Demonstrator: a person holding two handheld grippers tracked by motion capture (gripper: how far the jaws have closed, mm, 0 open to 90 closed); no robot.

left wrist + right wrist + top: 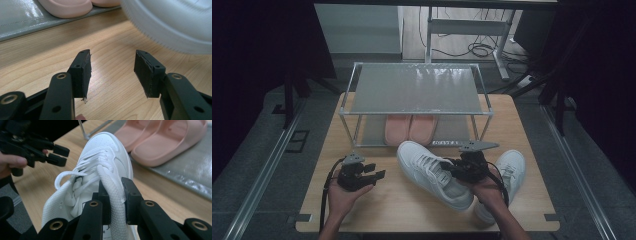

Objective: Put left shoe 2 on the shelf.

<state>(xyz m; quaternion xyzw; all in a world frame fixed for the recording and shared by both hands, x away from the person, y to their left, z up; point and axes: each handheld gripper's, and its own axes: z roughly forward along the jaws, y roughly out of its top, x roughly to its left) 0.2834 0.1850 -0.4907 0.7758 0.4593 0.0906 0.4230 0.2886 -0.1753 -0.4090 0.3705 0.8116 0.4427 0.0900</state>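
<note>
The right gripper (452, 169) had its jaws clamped on the padded collar of a white sneaker (432, 172), one jaw inside the shoe opening and one outside, as the right gripper view showed (115, 202). That sneaker (100, 170) lay near the table's front edge, right of centre, its toe pointing toward the far left. Its mate, a second white sneaker (512, 167), sat just beyond the right hand, toward the table's right edge. The left gripper (374, 172) was held near the front-left part of the table, jaws spread wide with nothing between them (112, 72), just apart from the held sneaker's toe. The wooden table (382, 205) carried a two-tier metal shoe rack (412, 90) along its far edge. A pair of pink slides (410, 127) rested on the rack's lower shelf. Beyond the table lay a grey floor, a desk frame and loose cables (479, 49).
</note>
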